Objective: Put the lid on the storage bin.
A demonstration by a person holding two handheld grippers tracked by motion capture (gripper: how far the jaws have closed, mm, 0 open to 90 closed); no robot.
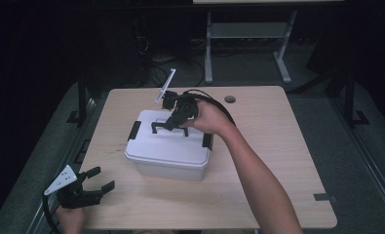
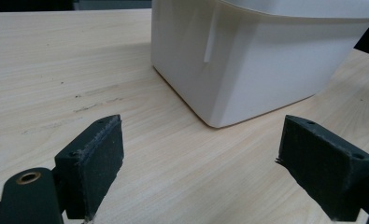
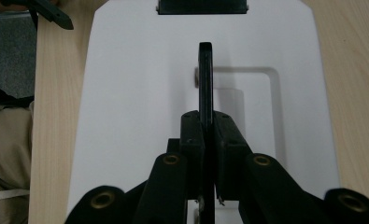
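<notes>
A white plastic box with a white lid stands in the middle of the wooden table. Its black carry handle stands upright on the lid. My right gripper reaches down from the far side and is shut on that handle, which runs edge-on between the two pads. Black latches clip the lid at its short ends. My left gripper rests at the table's near left corner, open, with nothing between its pads; the box's near corner lies a short way ahead of it.
The wooden table has a round grommet hole at the back right and a strip of dark tape on its right front edge. A grey metal table frame stands on the floor beyond.
</notes>
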